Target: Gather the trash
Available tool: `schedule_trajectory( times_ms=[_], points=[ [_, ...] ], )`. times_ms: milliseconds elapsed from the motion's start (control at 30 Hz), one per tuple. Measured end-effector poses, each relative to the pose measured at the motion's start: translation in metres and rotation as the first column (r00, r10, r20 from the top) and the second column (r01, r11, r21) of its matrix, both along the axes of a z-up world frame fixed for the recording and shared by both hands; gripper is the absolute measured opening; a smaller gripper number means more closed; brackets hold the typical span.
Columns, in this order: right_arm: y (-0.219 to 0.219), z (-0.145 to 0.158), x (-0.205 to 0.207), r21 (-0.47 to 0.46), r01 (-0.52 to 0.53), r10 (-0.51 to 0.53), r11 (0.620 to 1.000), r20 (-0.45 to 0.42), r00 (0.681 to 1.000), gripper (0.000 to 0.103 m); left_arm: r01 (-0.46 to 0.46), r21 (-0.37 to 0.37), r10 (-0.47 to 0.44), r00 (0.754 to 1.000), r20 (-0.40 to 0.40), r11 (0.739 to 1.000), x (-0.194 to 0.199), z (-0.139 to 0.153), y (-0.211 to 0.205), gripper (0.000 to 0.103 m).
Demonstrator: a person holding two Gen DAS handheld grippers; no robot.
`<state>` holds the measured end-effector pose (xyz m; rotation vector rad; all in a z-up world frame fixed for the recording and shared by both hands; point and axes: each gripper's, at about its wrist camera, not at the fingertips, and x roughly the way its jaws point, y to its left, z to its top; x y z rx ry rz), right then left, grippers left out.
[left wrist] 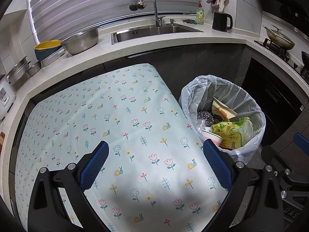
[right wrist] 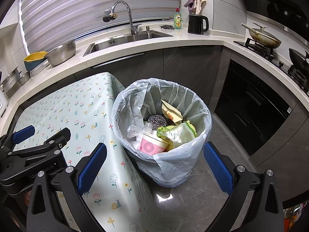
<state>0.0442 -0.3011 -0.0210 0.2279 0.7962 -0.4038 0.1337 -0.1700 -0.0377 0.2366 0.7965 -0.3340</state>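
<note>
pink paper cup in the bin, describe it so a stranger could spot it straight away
Find the round plastic-lined trash bin on the floor beside the floral-clothed table. At its near rim lies the pink paper cup, tipped on its side, next to the green snack bag. It alone is pink, with a dark sunburst print.

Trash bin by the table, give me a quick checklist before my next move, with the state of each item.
1. Left gripper empty, jaws open: ok.
2. Right gripper empty, jaws open: ok.
3. Tablecloth free of trash: ok in the part seen.
4. Pink cup, steel scrubber and green wrapper inside the trash bin: ok.
5. Bag liner folded over the rim: ok.
6. Trash left on the floor: cannot tell.
</note>
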Motion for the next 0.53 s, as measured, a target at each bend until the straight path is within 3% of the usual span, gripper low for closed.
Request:
schedule_trajectory(
  times_ms=[533],
  points=[
    [-0.0013, 0.0026, -0.002, 0.004, 0.008, -0.008, 1.0, 0.01, 1.0, 0.097, 0.017, 0.0, -0.017, 1.0, 0.009, 1.0, -0.0035, -0.0001, -0.0043, 0.094]
  ],
)
